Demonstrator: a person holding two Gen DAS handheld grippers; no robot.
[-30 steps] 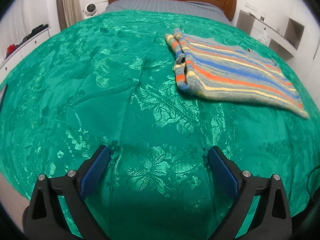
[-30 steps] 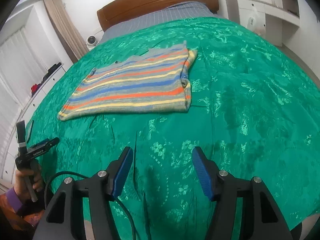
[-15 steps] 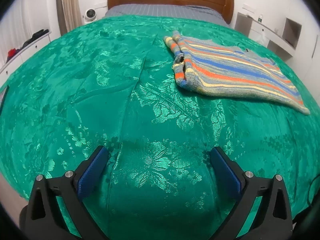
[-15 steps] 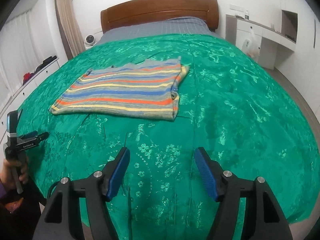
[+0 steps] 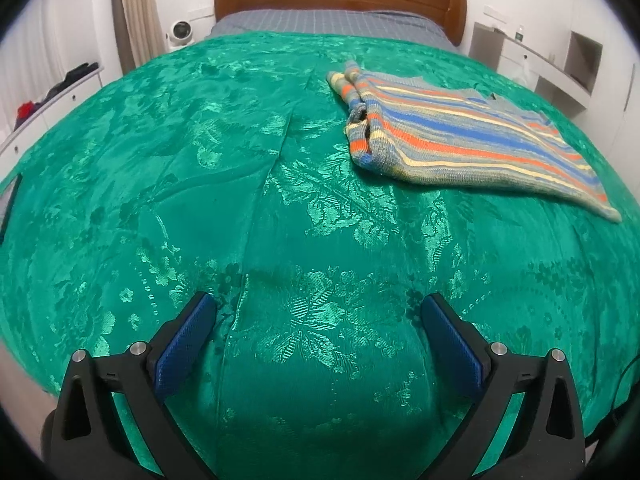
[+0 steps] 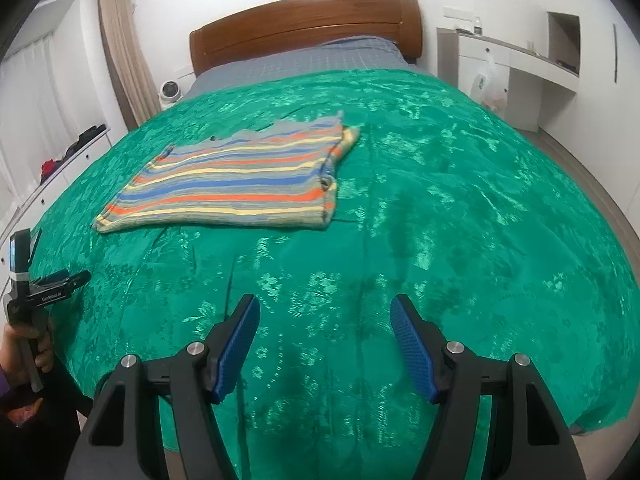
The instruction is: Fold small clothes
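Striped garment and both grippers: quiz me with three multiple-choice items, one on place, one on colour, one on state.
1. Where does the striped garment lie?
A. on the green bedspread
B. on the floor
C. in a drawer

2. What colour are the gripper pads?
A. red
B. blue
C. white

3. How does the right gripper stand?
A. shut on the garment
B. shut on nothing
C. open, holding nothing

Answers: 1 A, it lies folded on the bedspread; 2 B, both fingers carry blue pads; 3 C, only bedspread shows between its spread jaws. The left gripper is open too.
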